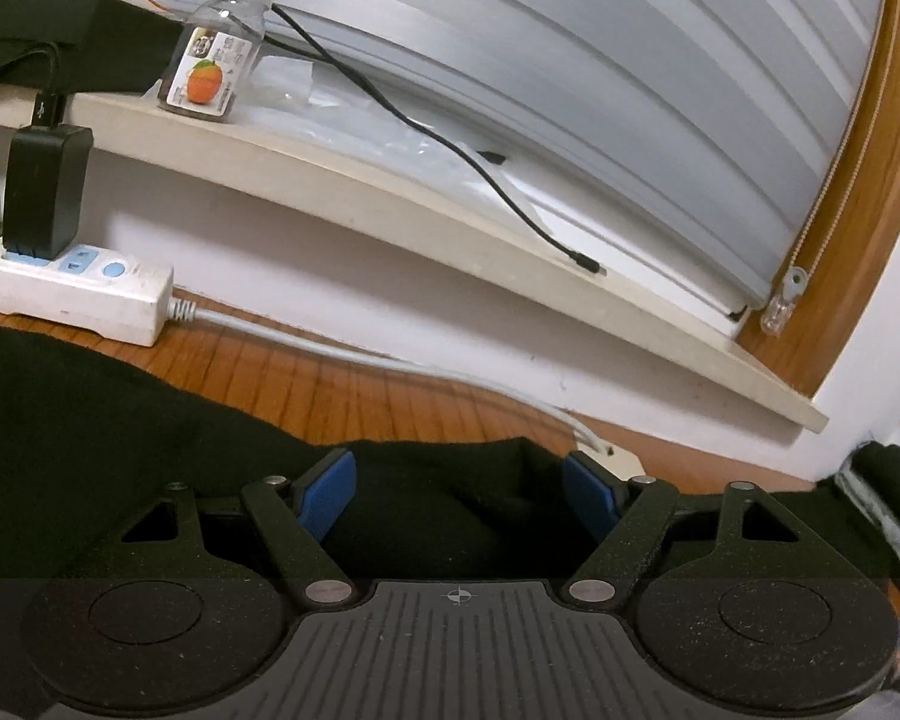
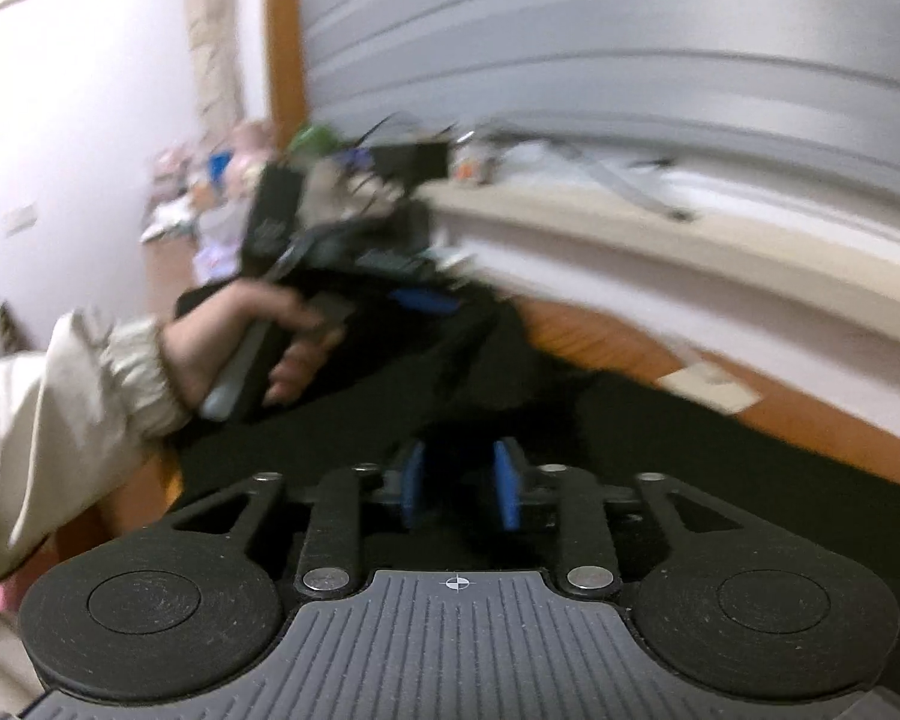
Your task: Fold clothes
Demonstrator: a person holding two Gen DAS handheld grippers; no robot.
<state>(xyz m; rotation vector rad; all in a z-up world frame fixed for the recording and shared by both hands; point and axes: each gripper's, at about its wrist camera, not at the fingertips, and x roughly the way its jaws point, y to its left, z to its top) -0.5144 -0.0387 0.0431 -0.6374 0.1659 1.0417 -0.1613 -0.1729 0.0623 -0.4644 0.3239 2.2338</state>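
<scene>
A black garment lies spread over the wooden table. In the left wrist view my left gripper stands low over its far edge. Its blue pads are wide apart, with a soft hump of the cloth between them that they do not press. In the blurred right wrist view my right gripper hovers over the same black cloth. Its blue pads stand a short way apart, and only dark cloth shows in the gap behind them. A hand in a cream sleeve holds the left gripper further back.
A white power strip with a black charger sits at the table's back left. The stone sill above carries a clear bottle, a black box and a black cable. Grey blinds hang behind.
</scene>
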